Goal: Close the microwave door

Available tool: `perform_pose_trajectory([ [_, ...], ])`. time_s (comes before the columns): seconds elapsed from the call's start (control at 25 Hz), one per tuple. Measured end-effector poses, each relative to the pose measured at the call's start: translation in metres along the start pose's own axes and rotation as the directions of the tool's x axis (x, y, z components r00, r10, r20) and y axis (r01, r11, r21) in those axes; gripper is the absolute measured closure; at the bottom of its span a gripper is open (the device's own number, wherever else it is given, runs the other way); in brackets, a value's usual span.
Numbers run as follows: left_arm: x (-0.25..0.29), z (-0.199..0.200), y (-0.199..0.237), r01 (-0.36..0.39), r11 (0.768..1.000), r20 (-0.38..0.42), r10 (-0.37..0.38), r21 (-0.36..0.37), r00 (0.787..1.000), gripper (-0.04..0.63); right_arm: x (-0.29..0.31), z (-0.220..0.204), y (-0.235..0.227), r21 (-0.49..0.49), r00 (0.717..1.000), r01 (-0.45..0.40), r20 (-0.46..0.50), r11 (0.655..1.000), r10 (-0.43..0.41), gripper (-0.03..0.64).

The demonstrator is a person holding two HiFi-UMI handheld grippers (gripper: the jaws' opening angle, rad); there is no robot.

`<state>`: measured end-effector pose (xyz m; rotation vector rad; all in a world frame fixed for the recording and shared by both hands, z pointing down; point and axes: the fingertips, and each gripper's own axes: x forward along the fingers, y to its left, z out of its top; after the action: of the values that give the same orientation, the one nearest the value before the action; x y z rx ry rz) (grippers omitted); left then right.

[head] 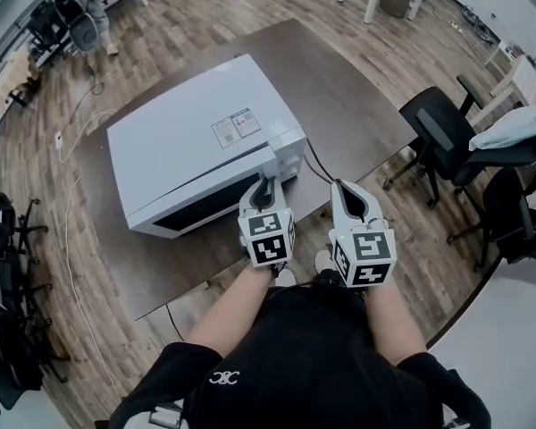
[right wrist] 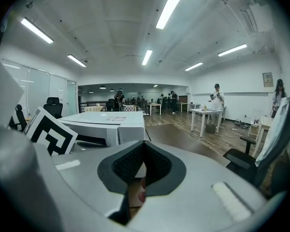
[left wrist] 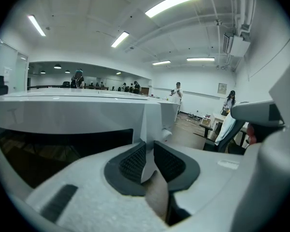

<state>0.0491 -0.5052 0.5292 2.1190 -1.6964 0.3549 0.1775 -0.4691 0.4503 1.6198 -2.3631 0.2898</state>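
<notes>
Left tool (head: 266, 186), jaws narrow and empty, is right by the microwave door (head: 196, 208); I'd push flat till it clicks.

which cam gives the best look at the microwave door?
Left gripper view: the microwave door sits close up at lower left, its dark window plain. Head view shows only a thin, foreshortened strip. Right gripper view catches a sliver at far left.
</notes>
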Motion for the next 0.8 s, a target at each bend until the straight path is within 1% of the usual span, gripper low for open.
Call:
perform_pose_trajectory([
  [0.12, 0.007, 0.003, 0.005, -0.016, 1.0, -0.004, 0.015, -0.011, 1.0, 0.534, 0.007, 0.004, -0.003, -0.005, 1.0, -0.016, 0.003, 1.0, 0.016, 0.607],
  [0.16, 0.009, 0.004, 0.007, -0.022, 1.0, -0.006, 0.022, -0.007, 1.0, 0.545, 0.008, 0.006, -0.004, -0.007, 1.0, -0.021, 0.004, 1.0, 0.021, 0.607],
  [0.32, 0.008, 0.007, 0.005, -0.044, 0.998, 0.0, 0.044, 0.035, 0.999, 0.547, 0.014, 0.012, -0.009, -0.017, 0.999, -0.042, 0.005, 0.999, 0.042, 0.607],
  [0.6, 0.009, 0.006, 0.006, -0.064, 0.998, -0.019, 0.064, -0.002, 0.998, 0.545, 0.026, 0.024, -0.006, -0.045, 0.993, -0.114, 0.02, 0.992, 0.115, 0.607],
  [0.8, 0.005, 0.005, 0.007, -0.056, 0.995, -0.045, 0.052, -0.083, 0.998, 0.548, 0.032, 0.035, 0.008, -0.055, 0.98, -0.195, 0.034, 0.979, 0.197, 0.607],
])
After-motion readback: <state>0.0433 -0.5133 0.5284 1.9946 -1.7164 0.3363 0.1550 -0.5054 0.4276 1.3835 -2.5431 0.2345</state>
